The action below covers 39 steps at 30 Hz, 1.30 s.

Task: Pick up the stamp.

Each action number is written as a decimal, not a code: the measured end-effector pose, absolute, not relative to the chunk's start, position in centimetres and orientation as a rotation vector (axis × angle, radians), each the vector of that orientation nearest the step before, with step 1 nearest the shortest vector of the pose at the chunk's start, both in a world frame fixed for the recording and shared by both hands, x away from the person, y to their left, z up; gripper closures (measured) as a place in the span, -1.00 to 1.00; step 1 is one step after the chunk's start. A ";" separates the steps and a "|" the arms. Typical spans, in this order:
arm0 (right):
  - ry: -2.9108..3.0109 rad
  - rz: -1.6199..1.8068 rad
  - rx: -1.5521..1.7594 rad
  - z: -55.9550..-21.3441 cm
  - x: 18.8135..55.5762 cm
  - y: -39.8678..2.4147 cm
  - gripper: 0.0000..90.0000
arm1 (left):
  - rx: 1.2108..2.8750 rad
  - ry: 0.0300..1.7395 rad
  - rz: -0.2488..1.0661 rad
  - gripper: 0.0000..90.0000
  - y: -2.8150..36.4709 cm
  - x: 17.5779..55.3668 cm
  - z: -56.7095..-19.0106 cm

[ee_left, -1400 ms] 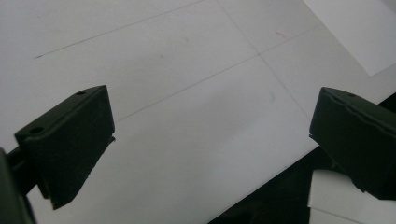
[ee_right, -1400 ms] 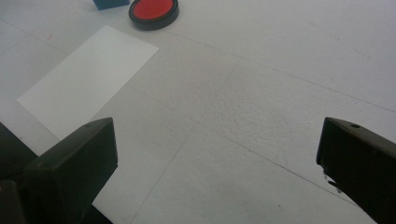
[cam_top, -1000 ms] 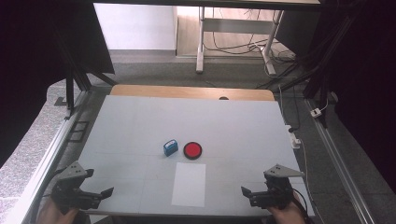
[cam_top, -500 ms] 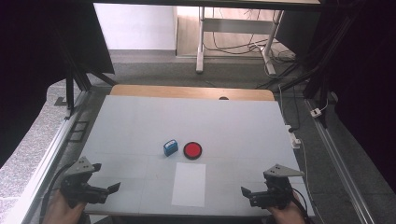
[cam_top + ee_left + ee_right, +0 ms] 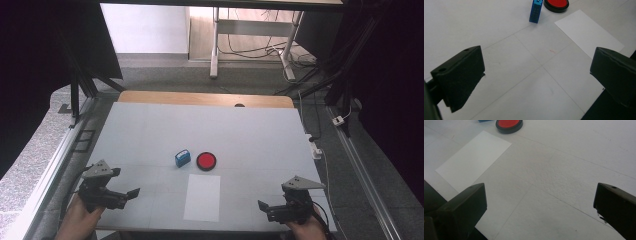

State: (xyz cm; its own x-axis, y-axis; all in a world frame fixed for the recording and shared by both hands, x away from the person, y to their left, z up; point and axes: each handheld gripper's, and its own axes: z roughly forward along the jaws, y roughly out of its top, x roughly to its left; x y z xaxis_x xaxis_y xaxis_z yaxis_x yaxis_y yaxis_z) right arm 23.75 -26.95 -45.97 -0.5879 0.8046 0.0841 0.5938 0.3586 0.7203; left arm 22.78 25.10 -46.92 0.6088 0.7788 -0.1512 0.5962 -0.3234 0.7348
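A: Near edge: left gripper point(image 5: 131, 192) and right gripper point(image 5: 264, 205), jaws spread, holding nothing. White sheet point(image 5: 202, 197) between them.

B: Beyond it, blue stamp point(image 5: 183, 158) upright just beside red ink pad point(image 5: 206, 161). Judgement: approach stamp's narrow sides squarely, close gently

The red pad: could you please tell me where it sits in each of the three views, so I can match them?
High view: the red pad lies mid-table, right of the blue stamp, just beyond the white sheet.
Left gripper view: top edge, right of centre, partly cut off.
Right gripper view: top edge, left of centre.
Shared landmark: the white sheet, whose far end lies near the pad.
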 end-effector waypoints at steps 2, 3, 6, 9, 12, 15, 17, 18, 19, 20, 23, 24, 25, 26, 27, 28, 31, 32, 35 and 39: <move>2.341 1.060 1.243 -46.0 23.8 -26.9 -1.00 | 2.043 1.078 0.286 -1.00 24.8 23.2 -47.0; 2.342 1.059 1.242 -46.0 23.8 -26.9 -1.00 | 2.044 1.077 0.285 -1.00 24.7 23.4 -47.0; 2.342 1.059 1.239 -46.0 23.8 -26.9 -1.00 | 2.049 1.067 0.286 -1.00 24.3 24.0 -47.1; 2.341 1.059 1.238 -46.0 23.8 -26.9 -1.00 | 2.051 1.057 0.287 -1.00 23.8 24.6 -47.1; 2.343 1.058 1.239 -46.0 23.8 -26.9 -1.00 | 2.052 1.047 0.285 -1.00 23.4 25.2 -47.1; 2.344 1.058 1.239 -46.0 23.8 -26.9 -1.00 | 2.059 1.038 0.276 -1.00 23.0 25.8 -47.2; 2.343 1.059 1.239 -46.0 23.8 -26.9 -1.00 | 2.069 1.032 0.272 -1.00 22.8 26.2 -47.3; 2.346 1.055 1.238 -46.0 23.8 -26.9 -1.00 | 2.070 1.030 0.270 -1.00 22.6 26.4 -47.3; 2.346 1.054 1.238 -46.0 23.8 -26.9 -1.00 | 2.068 1.027 0.269 -1.00 22.4 26.6 -47.3; 2.347 1.053 1.238 -46.0 23.8 -26.8 -1.00 | 2.072 1.022 0.269 -1.00 22.3 26.8 -47.3; 2.350 1.049 1.236 -46.0 23.8 -26.8 -1.00 | 2.073 1.018 0.271 -1.00 21.8 27.5 -47.3; 2.350 1.048 1.236 -46.0 23.8 -26.8 -1.00 | 2.072 1.016 0.269 -1.00 21.6 27.7 -47.3; 2.351 1.049 1.235 -46.0 23.8 -26.8 -1.00 | 2.072 1.012 0.270 -1.00 21.4 28.0 -47.3; 2.351 1.049 1.234 -46.0 23.8 -26.8 -1.00 | 2.074 1.008 0.271 -1.00 21.2 28.2 -47.3; 2.352 1.049 1.234 -46.0 23.8 -26.8 -1.00 | 2.077 1.007 0.271 -1.00 21.0 28.4 -47.4; 2.352 1.048 1.233 -46.0 23.8 -26.8 -1.00 | 2.080 1.004 0.273 -1.00 20.8 28.6 -47.4; 2.354 1.050 1.229 -46.0 23.8 -26.8 -1.00 | 2.092 1.001 0.273 -1.00 20.3 29.2 -47.5; 2.355 1.050 1.228 -46.0 23.8 -26.8 -1.00 | 2.091 1.001 0.274 -1.00 20.2 29.3 -47.5; 2.357 1.048 1.225 -46.0 23.8 -26.8 -1.00 | 2.095 0.996 0.280 -1.00 19.8 29.9 -47.6; 2.358 1.050 1.223 -46.0 23.8 -26.8 -1.00 | 2.102 0.983 0.291 -1.00 19.3 30.6 -47.7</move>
State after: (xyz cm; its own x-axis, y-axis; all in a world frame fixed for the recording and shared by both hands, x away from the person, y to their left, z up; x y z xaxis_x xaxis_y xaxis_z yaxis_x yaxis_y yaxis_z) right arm 23.78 -26.77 -46.03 -0.6005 0.7960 0.0762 0.5892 0.3760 0.7152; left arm 30.59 19.28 -47.65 0.6744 0.7297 -0.1128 0.5507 -0.3954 0.7351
